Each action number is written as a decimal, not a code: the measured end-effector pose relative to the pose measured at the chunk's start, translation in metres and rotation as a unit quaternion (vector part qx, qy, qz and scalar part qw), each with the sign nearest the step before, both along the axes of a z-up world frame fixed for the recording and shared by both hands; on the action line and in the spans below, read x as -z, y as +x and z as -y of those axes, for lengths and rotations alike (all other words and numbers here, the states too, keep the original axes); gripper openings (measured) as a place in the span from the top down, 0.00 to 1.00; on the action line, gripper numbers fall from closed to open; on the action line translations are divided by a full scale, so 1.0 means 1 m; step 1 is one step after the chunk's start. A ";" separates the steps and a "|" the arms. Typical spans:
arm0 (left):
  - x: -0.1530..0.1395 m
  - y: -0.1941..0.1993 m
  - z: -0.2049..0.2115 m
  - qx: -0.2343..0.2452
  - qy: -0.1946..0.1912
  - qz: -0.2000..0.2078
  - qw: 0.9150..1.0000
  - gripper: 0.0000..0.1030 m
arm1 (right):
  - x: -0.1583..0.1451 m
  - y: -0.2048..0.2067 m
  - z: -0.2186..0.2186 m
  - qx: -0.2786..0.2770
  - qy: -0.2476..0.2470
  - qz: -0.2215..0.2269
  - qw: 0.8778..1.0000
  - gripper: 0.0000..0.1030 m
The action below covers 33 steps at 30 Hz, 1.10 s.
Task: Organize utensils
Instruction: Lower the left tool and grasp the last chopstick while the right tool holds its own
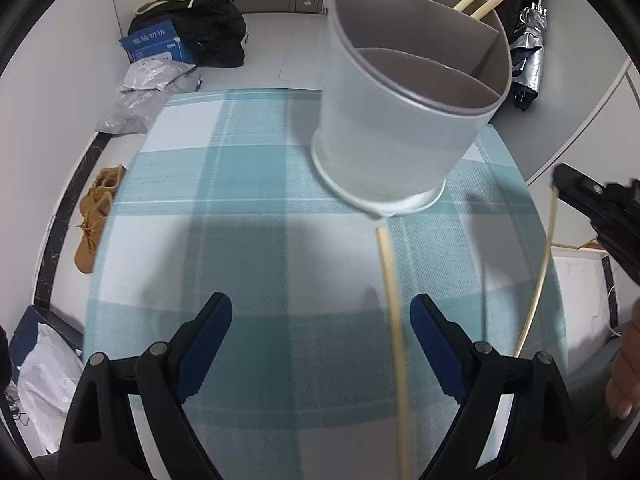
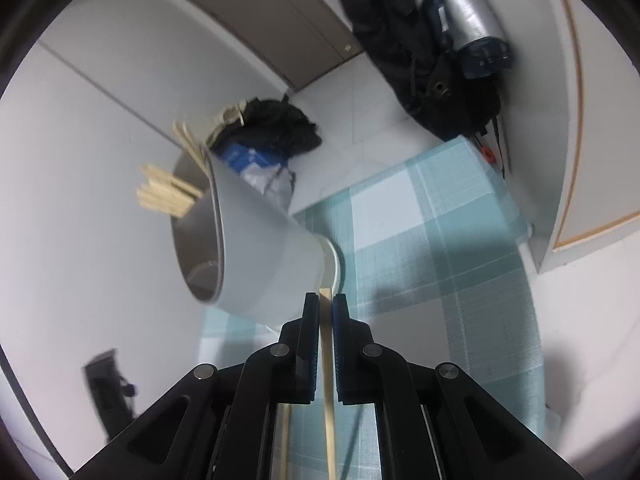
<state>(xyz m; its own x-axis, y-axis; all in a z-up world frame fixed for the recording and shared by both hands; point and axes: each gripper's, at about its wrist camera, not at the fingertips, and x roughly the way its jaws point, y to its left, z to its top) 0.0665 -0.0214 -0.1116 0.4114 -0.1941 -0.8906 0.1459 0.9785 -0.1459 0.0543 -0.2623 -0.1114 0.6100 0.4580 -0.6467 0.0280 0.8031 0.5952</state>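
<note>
Chopsticks going into the holder

Several already stand in the holder [image 1: 404,120]; right gripper [image 2: 326,300] pinches 1 chopstick [image 2: 329,380]; another [image 1: 394,320] lies on the cloth between the spread left gripper [image 1: 322,320].

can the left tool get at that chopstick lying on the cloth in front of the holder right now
Probably yes. The left tool is open and holds nothing, and the loose chopstick lies on the checked cloth just inside its right finger, with nothing over it. The holder stands beyond.
</note>
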 end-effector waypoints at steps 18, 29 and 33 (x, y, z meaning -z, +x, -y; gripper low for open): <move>0.021 0.022 0.037 -0.002 0.058 -0.020 0.998 0.46 | -0.006 -0.017 0.045 0.040 0.036 0.013 0.998 0.94; 0.016 0.012 0.056 0.016 0.061 -0.030 0.998 0.98 | -0.015 -0.022 0.041 0.038 0.026 0.029 0.998 0.94; 0.010 0.007 0.052 0.012 0.050 -0.027 0.998 0.98 | -0.017 -0.024 0.040 0.039 0.019 0.034 0.998 0.94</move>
<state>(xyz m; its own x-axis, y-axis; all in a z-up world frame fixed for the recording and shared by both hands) 0.0733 -0.0735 -0.1221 0.3588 -0.1124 -0.9266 0.1631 0.9850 -0.0563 0.0299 -0.3021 -0.0943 0.6865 0.4311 -0.5855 0.0474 0.7770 0.6277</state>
